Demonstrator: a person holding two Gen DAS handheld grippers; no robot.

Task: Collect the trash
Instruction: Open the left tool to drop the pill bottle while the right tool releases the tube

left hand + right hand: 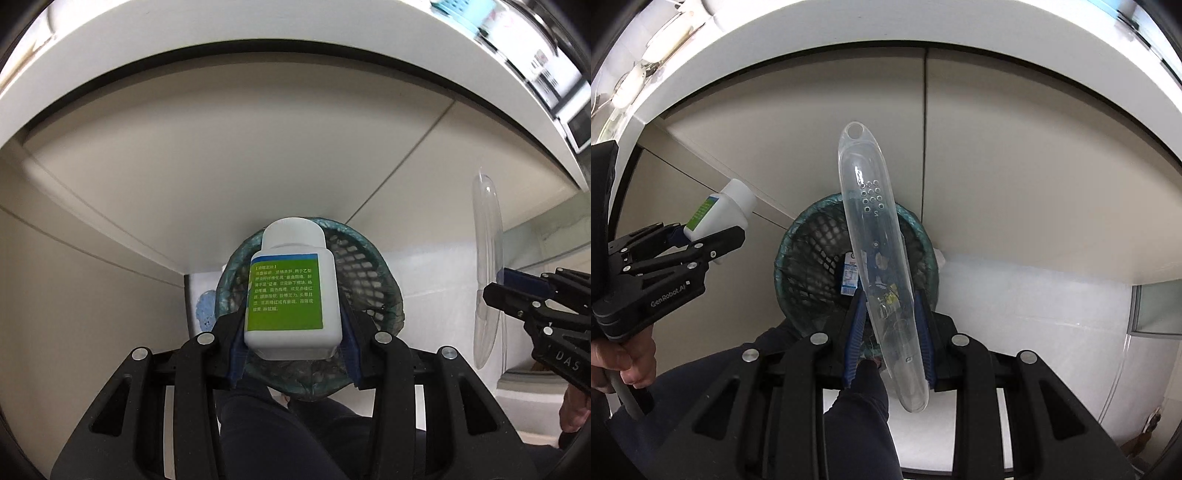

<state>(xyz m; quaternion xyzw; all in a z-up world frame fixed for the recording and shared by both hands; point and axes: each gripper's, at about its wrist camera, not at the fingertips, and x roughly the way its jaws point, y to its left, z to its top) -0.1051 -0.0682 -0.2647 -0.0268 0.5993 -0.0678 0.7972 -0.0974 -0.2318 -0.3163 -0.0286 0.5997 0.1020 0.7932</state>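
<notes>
Left tongs (291,328) clenched on white medicine bottle (290,284), right tongs (890,332) clenched on clear plastic case (877,254); both items held pointing down directly above the lined waste bin (812,258), evidently positioned so release drops them inside

A white countertop edge (258,70) arcs across twelve o'clock, beige cabinet doors (1015,177) beneath — a dark seam at centre. White floor (1015,314) spreads toward four o'clock; a dark-trousered leg (860,417) at six.
</notes>
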